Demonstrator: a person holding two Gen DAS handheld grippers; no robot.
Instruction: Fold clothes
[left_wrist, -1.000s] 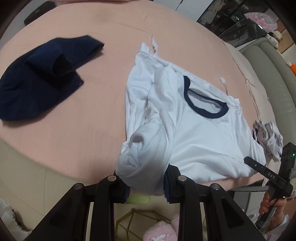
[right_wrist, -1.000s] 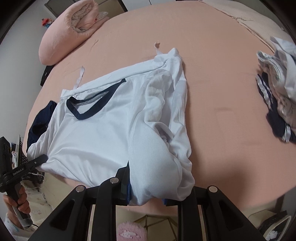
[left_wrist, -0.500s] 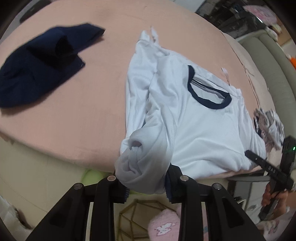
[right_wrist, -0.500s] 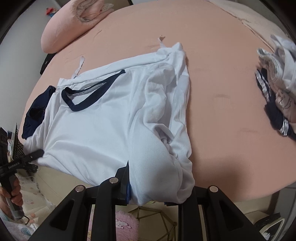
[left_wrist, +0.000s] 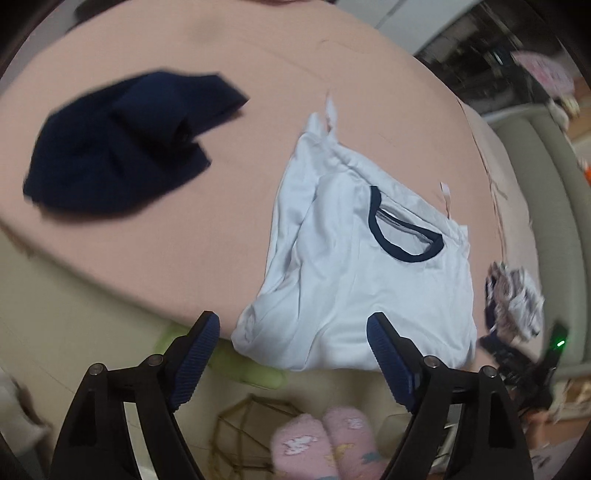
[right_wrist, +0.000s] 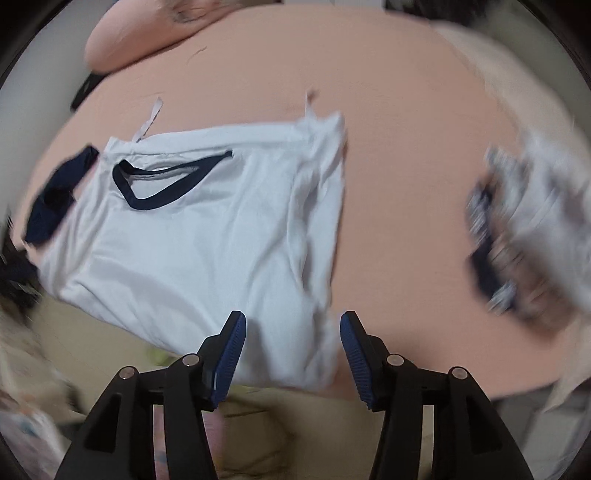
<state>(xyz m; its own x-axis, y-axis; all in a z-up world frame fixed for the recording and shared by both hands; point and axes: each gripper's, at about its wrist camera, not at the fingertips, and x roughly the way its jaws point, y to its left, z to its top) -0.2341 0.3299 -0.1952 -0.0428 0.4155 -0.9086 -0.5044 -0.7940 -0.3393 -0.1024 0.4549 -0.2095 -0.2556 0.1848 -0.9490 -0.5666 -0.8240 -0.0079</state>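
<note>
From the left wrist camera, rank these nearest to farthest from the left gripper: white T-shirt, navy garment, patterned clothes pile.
From the left gripper, whose jaws are opening with nothing clamped:
1. White T-shirt: directly ahead, its near hem at the bed edge.
2. Patterned clothes pile: off to the right.
3. Navy garment: far left, across the bed.

— Where does the shirt (left_wrist: 354, 280) lie?
— On the bed (left_wrist: 258, 74), its hem hanging over the near edge; a folded garment (left_wrist: 122, 147) sits well apart toward the left edge; a crumpled pile (right_wrist: 524, 229) lies by the right edge; a pillow (right_wrist: 140, 33) at the far-left corner.
</note>
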